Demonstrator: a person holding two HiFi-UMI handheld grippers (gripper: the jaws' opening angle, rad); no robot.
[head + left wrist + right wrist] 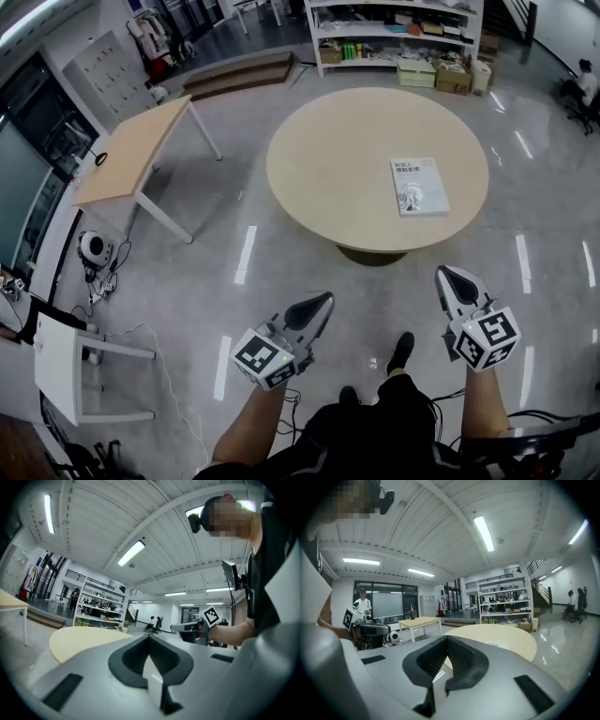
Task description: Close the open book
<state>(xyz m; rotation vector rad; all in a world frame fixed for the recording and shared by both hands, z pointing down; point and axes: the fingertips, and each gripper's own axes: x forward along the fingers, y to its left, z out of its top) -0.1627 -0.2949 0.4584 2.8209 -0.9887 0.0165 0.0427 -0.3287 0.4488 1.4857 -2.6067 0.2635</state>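
Note:
A white book [419, 187] lies flat with its cover up on the right part of the round beige table [319, 178]. Both grippers hang over the floor short of the table's near edge, well apart from the book. My left gripper [325, 298] is shut with nothing in it, and its own view shows its tips [149, 637] meeting, with the table [79, 641] ahead on the left. My right gripper [444, 272] is also shut and empty. In its view the book [494, 645] shows as a pale slab on the table [515, 639] beyond the closed tips [447, 638].
A rectangular wooden desk [136, 155] stands left of the round table. Shelving [394, 28] with boxes lines the back wall. A small white stand [61, 361] and cables [103, 272] sit on the floor at the left. The person's legs and shoes [401, 352] are below me.

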